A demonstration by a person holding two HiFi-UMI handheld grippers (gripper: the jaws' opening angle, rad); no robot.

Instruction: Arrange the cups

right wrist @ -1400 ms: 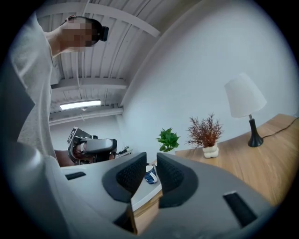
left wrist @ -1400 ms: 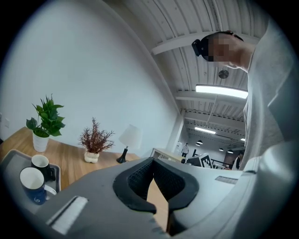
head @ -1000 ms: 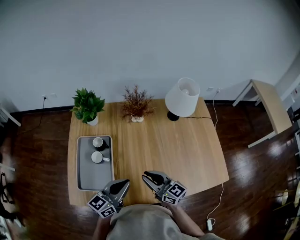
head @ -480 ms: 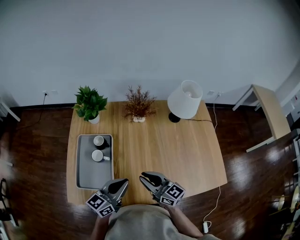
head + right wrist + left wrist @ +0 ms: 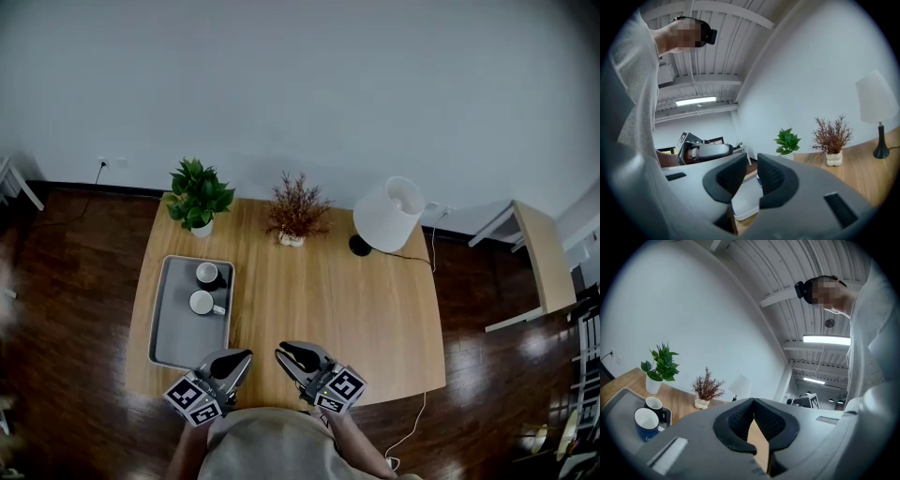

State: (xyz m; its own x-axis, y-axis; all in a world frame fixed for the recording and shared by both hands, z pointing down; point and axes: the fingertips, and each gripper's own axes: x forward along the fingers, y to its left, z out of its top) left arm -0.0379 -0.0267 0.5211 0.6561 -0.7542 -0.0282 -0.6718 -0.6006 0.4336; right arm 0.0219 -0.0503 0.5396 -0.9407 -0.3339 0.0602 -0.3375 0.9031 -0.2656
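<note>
Wooden table (image 5: 328,300), pale and rectangular, standing on a dark plank floor (image 5: 75,281) against a white wall; a person's torso (image 5: 272,445) at its near edge.

Grey tray (image 5: 167,333), rectangular with a raised rim, lying on the left part of the table, its long side running near to far.

Table lamp (image 5: 389,214), white shade on a dark base, at the far right corner; its cord trails off the right edge.

Green potted plant (image 5: 199,192) in a white pot at the far left corner, just beyond the tray; dried reddish plant (image 5: 296,206) in a small white pot at the middle of the far edge, between the green plant and the lamp.

Left gripper (image 5: 241,357), over the near edge beside the tray's near right corner, jaw tips pressed together on nothing; right gripper (image 5: 284,352), just to its right, jaws drawn all but together with only a thin slit between them, likewise gripping nothing; both point level toward the far wall.

Far mug (image 5: 208,274) and near mug (image 5: 202,302), dark with white insides, upright in the tray's far half, one behind the other and close together; the near one shows dark blue in the left gripper view; both well apart from the grippers.
</note>
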